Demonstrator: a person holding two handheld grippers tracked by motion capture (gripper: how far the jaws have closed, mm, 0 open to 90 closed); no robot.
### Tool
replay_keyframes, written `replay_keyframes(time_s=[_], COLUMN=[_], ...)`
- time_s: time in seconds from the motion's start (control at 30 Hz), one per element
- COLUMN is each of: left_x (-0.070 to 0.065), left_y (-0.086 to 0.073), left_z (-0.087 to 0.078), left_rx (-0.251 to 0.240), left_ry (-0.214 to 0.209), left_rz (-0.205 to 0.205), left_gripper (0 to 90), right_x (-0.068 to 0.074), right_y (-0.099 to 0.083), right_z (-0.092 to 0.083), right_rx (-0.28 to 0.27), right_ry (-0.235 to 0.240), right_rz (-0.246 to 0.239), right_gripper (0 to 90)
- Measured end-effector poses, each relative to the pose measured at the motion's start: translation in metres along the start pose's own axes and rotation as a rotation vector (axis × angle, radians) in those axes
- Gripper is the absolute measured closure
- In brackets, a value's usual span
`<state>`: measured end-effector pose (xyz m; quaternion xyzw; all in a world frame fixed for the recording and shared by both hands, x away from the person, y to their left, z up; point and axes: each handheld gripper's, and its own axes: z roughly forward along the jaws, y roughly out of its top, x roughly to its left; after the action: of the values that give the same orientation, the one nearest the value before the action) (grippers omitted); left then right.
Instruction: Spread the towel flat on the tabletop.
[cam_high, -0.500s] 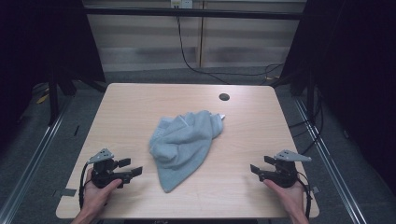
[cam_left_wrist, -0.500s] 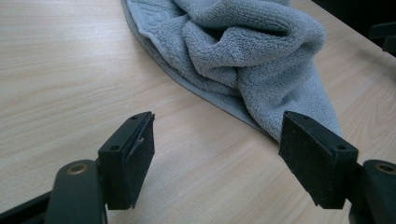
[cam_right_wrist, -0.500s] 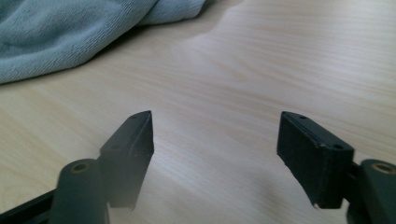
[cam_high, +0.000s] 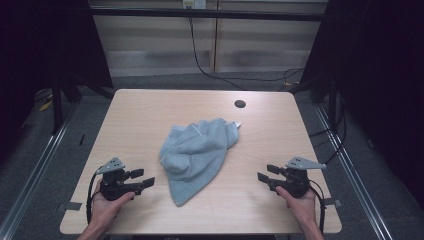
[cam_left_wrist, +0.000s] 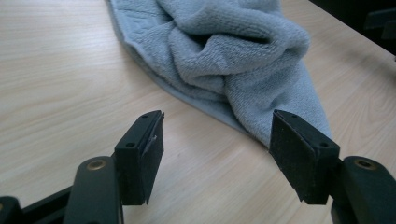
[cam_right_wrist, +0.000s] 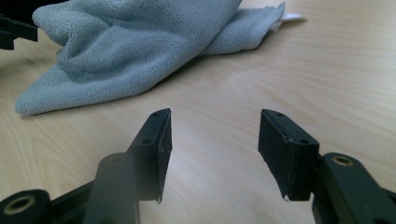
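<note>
- The crumpled grey-blue towel (cam_high: 197, 155) lies mid-table between the 2 grippers, its long axis running from the near tip to the far-right corner.
- The left gripper (cam_high: 142, 179) is nearer – the near tip lies just right of it; jaws apart, empty.
- The right gripper (cam_high: 264, 176) stands well apart, also spread and empty.
- Soft terry, bunched in folds, with a white tag at its far corner.

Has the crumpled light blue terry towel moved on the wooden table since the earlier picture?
No. The crumpled light blue terry towel lies at the same place below the dark round hole in the wooden table.
</note>
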<state>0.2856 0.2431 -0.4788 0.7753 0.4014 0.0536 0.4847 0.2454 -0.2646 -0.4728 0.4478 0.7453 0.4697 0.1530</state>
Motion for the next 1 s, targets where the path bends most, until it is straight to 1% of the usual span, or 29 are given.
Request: replay_keyframes(time_s=[0.03,0.07,0.1,0.13,0.17,0.2,0.23,0.27,0.3,0.37,0.43,0.47,0.53,0.57,0.6,0.63,0.67,0.7,0.73,0.77,0.83,0.87,0.9,0.93,0.97,1.0], left_x=[-0.003,-0.006,-0.011,-0.016,-0.016,-0.018,-0.018,-0.019,-0.018,-0.015,-0.014,-0.014,-0.014,-0.014,-0.013,-0.013,-0.012,-0.012,-0.012,-0.011,-0.01,-0.009,-0.007,-0.007,-0.007,-0.006], left_y=[0.003,0.009,0.015,0.025,0.025,0.029,0.031,0.032,0.031,0.024,0.016,0.012,0.011,0.011,0.011,0.01,0.009,0.009,0.008,0.008,0.008,0.007,0.006,0.006,0.005,0.004], left_z=[0.002,0.005,0.009,0.018,0.018,0.022,0.027,0.032,0.037,0.045,0.051,0.053,0.051,0.051,0.05,0.049,0.046,0.046,0.046,0.045,0.045,0.045,0.045,0.045,0.044,0.044], left_rx=[-0.003,-0.002,-0.009,-0.001,-0.001,-0.003,0.004,0.013,0.019,0.039,0.078,0.108,0.105,0.105,0.105,0.107,0.111,0.111,0.109,0.107,0.095,0.091,0.098,0.098,0.097,0.095], left_ry=[-0.009,-0.018,-0.027,-0.042,-0.042,-0.046,-0.049,-0.039,-0.028,-0.014,-0.012,-0.01,-0.031,-0.031,-0.036,-0.039,-0.041,-0.041,-0.044,-0.052,-0.044,-0.033,-0.01,-0.01,-0.012,-0.012], left_rz=[-0.007,0.004,0.024,0.044,0.044,0.058,0.076,0.091,0.095,0.092,0.098,0.128,0.119,0.119,0.111,0.106,0.104,0.104,0.1,0.095,0.081,0.079,0.099,0.099,0.095,0.094], left_gripper=[34.6,34.2,34.2,34.1,34.1,34.1,34.5,34.5,34.5,32.9,32.6,32.0,32.0,32.0,32.0,32.0,32.0,31.8,30.6,30.6,29.4,26.6,26.4,27.0,27.0,27.7], right_x=[0.002,0.005,0.005,0.005,0.005,0.006,0.007,0.007,0.007,0.009,0.011,0.014,0.017,0.017,0.017,0.016,0.015,0.015,0.013,0.013,0.011,0.011,0.012,0.012,0.014,0.016], right_y=[0.003,0.009,0.013,0.017,0.017,0.021,0.029,0.033,0.033,0.041,0.044,0.046,0.049,0.049,0.052,0.06,0.064,0.064,0.071,0.071,0.076,0.079,0.078,0.078,0.077,0.075], right_z=[0.003,0.009,0.015,0.02,0.02,0.025,0.037,0.043,0.043,0.055,0.068,0.082,0.094,0.094,0.099,0.108,0.113,0.113,0.125,0.125,0.138,0.151,0.158,0.158,0.164,0.171], right_rx=[0.008,0.021,0.019,0.019,0.019,0.019,0.028,0.036,0.036,0.041,0.048,0.065,0.086,0.086,0.084,0.065,0.059,0.059,0.063,0.063,0.081,0.098,0.106,0.106,0.118,0.14], right_ry=[0.001,0.021,0.05,0.07,0.07,0.083,0.093,0.101,0.101,0.118,0.133,0.14,0.133,0.133,0.137,0.141,0.145,0.145,0.148,0.148,0.152,0.141,0.144,0.144,0.134,0.111], right_rz=[-0.015,-0.021,-0.01,-0.001,-0.001,-0.006,-0.018,-0.025,-0.025,-0.035,-0.035,-0.057,-0.067,-0.067,-0.061,-0.044,-0.041,-0.041,-0.037,-0.037,-0.035,-0.034,-0.037,-0.037,-0.041,-0.058], right_gripper=[47.0,43.7,41.1,40.4,40.4,40.2,37.6,36.8,36.8,36.2,34.2,34.1,30.4,30.4,29.7,28.5,28.4,28.4,28.4,28.4,27.5,26.1,28.1,28.1,31.4,37.4])
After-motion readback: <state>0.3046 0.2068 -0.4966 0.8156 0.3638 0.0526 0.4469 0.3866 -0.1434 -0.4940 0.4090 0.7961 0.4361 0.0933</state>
